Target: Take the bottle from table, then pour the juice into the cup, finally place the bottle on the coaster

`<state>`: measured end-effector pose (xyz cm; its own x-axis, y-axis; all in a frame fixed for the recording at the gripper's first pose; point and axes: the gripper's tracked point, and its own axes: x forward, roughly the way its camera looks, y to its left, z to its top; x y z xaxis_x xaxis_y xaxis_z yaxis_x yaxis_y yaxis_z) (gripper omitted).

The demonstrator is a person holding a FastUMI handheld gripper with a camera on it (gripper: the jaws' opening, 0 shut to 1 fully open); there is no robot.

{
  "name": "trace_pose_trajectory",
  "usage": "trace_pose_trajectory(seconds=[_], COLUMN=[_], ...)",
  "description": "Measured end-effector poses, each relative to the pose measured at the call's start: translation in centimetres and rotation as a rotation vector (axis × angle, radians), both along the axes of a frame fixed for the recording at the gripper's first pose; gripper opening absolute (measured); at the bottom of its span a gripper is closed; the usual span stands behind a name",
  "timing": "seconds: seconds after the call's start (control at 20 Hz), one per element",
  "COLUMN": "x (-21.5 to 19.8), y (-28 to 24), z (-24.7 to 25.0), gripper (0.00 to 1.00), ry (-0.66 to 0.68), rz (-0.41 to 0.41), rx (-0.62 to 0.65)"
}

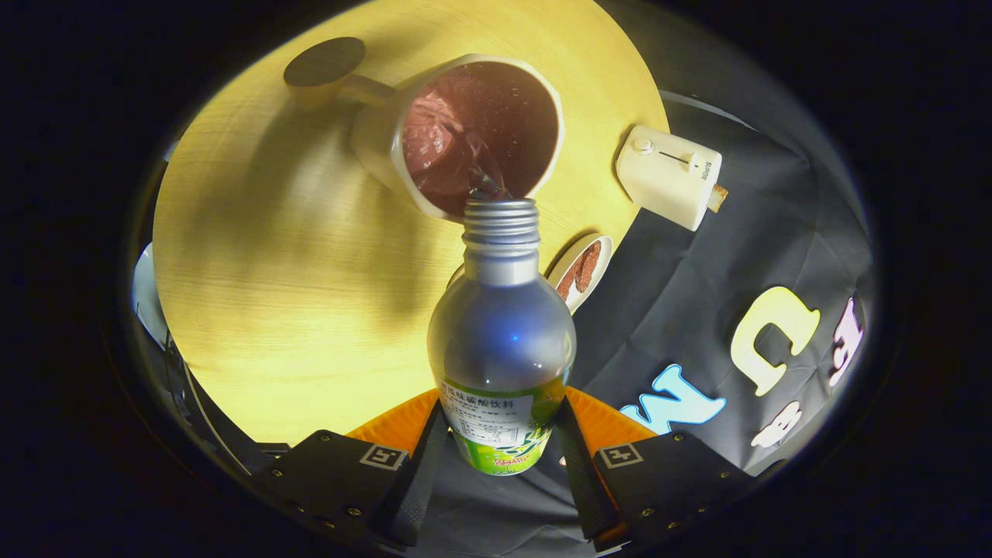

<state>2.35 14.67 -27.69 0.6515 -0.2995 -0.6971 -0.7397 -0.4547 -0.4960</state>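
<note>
My gripper (500, 438) is shut on a silver bottle (501, 333) with a green and white label, both fingers pressing its lower body. The bottle is tipped forward, its open threaded neck (501, 225) right at the near rim of a white cup (457, 132) with a dark brown inside. A thin stream of liquid runs from the neck into the cup. The cup stands on a round yellow wooden table (294, 256). A dark round coaster (324, 62) lies on the table beyond the cup, by its handle.
A white box-shaped device (670, 174) sits past the table's edge on the right. A small white dish with something brown on it (583, 267) lies at the table's rim beside the bottle's neck. Black cloth hangs to the right.
</note>
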Motion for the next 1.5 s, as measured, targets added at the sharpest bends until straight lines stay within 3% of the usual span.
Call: trace_pose_trajectory(seconds=[0.75, 1.5], x=[0.7, 0.5], y=[-0.5, 0.3], z=[2.0, 1.2], gripper=[0.75, 0.75], ry=[-0.019, -0.011], rz=[0.032, 0.076], rx=[-0.135, -0.102])
